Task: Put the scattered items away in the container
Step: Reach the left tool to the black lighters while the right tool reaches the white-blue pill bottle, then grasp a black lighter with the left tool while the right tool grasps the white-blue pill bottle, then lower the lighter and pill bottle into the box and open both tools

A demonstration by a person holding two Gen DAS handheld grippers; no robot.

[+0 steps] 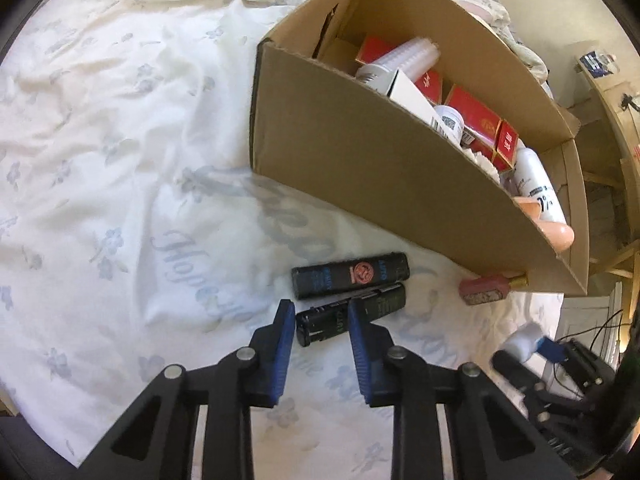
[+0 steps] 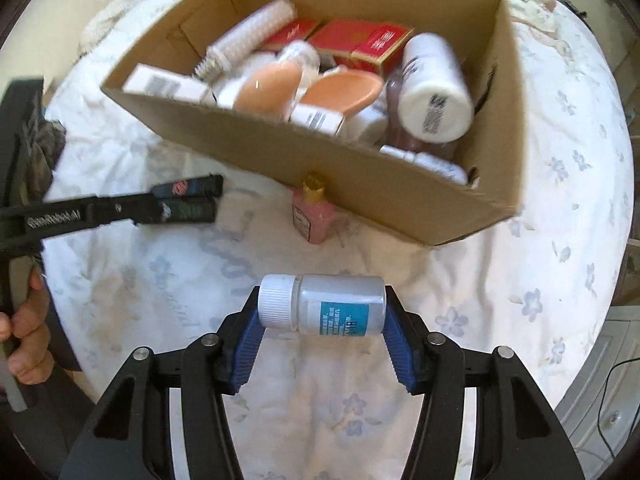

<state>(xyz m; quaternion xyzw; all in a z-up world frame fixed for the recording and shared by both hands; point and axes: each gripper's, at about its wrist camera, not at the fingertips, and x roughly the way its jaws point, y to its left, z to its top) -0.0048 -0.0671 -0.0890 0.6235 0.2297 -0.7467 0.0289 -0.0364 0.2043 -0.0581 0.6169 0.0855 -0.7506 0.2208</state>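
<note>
White bedding (image 1: 120, 128) printed with pale blue flowers and script spreads wide and rumpled under everything, with a broad bare stretch away from the cardboard box (image 1: 360, 168). That box stands open-topped on the bedding, already crowded: red cartons (image 2: 360, 40), a ribbed white bulb (image 2: 248, 36), a large white bottle (image 2: 434, 88), peach-coloured plastic pieces (image 2: 340, 94) and small white packets.

Along the box's near wall, on the bedding, lie the loose items. A pink bottle with a gold cap (image 2: 312, 212) has its cap touching the base of the box wall. Further along that wall, a little way off it, two black tubes lie side by side: the farther black tube (image 1: 350, 276) and the nearer black tube (image 1: 344, 316).

The left gripper (image 1: 320, 320) is down at the nearer tube, its blue pads (image 1: 286, 320) partly spread to either side of the tube's end; whether they press it I cannot tell.

The right gripper (image 2: 322, 312) sits back from the box's near wall, above the bedding, its fingers clamped end to end on a white-capped pill bottle (image 2: 322, 304) with a blue label, held crosswise.
</note>
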